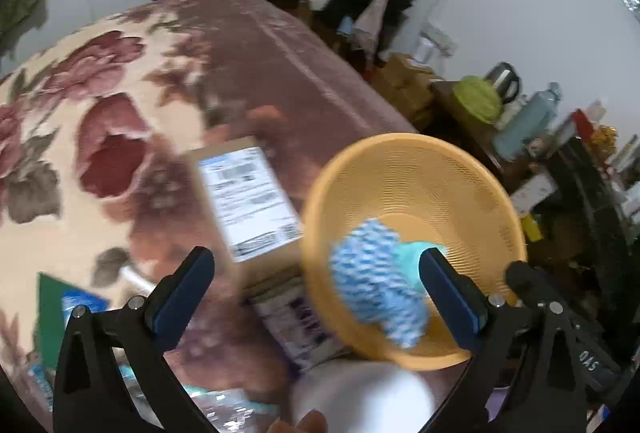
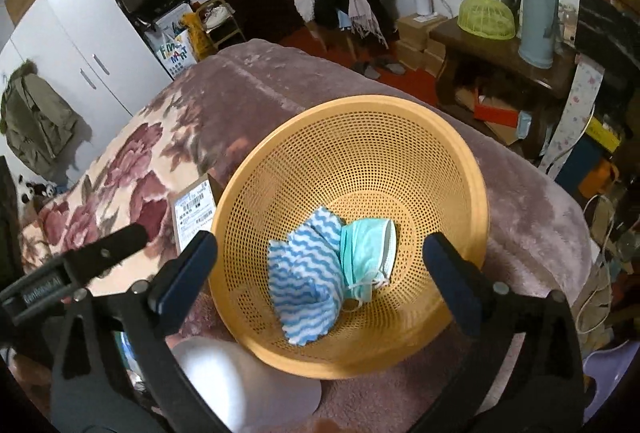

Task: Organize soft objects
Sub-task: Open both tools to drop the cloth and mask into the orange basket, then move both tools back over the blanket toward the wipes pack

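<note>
The right gripper [image 2: 320,261] and left gripper [image 1: 316,281] both hang spread and empty over the orange basket [image 2: 460,169], where the wavy blue cloth [image 2: 308,273] and green mask [image 2: 366,247] lie (drop apparently done), so next comes fetching another soft item, perhaps from seven o'clock.

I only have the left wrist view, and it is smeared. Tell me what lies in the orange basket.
Observer: A blue-and-white wavy cloth lies on the bottom of the basket. It is sharp in the right wrist view.
Operator: Name the green thing beside it.
Observer: That is a green face mask, folded, with its ear loops showing. It touches the cloth's right edge.
Operator: Report the right tool.
Observer: The right tool is open above the basket, with nothing gripped.
</note>
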Available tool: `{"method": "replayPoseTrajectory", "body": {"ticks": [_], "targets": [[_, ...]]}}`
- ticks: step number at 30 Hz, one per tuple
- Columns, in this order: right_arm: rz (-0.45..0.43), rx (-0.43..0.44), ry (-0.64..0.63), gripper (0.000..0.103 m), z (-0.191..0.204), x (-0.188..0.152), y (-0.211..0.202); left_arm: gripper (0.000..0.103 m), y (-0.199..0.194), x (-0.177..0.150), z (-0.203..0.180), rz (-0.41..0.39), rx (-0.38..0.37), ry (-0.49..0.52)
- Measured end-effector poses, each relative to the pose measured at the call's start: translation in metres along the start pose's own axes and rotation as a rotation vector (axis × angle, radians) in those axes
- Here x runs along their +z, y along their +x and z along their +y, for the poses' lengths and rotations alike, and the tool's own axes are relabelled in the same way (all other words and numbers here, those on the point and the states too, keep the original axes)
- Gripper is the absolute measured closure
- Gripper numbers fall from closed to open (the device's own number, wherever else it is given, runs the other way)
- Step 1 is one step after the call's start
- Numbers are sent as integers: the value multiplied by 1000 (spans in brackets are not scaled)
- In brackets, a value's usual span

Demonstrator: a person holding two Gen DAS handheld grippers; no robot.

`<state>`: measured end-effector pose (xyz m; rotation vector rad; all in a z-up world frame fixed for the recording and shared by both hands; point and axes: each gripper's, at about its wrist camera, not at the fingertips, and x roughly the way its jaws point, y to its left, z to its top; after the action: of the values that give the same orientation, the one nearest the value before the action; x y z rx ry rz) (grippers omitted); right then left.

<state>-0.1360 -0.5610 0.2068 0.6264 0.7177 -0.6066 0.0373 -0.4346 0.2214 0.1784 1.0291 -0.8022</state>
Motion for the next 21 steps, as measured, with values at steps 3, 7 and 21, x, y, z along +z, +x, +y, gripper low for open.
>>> {"method": "replayPoseTrajectory", "body": {"ticks": [3, 7, 21], "targets": [[3, -1, -11, 0, 8, -5, -4, 0, -11, -5, 22, -22, 59, -12], [1, 4, -32, 0, 20, -12, -13, 0, -25, -17, 41, -44, 109, 19], [53, 53, -206, 0, 118, -49, -20, 0, -79, -65, 135, 15, 117, -30]]}}
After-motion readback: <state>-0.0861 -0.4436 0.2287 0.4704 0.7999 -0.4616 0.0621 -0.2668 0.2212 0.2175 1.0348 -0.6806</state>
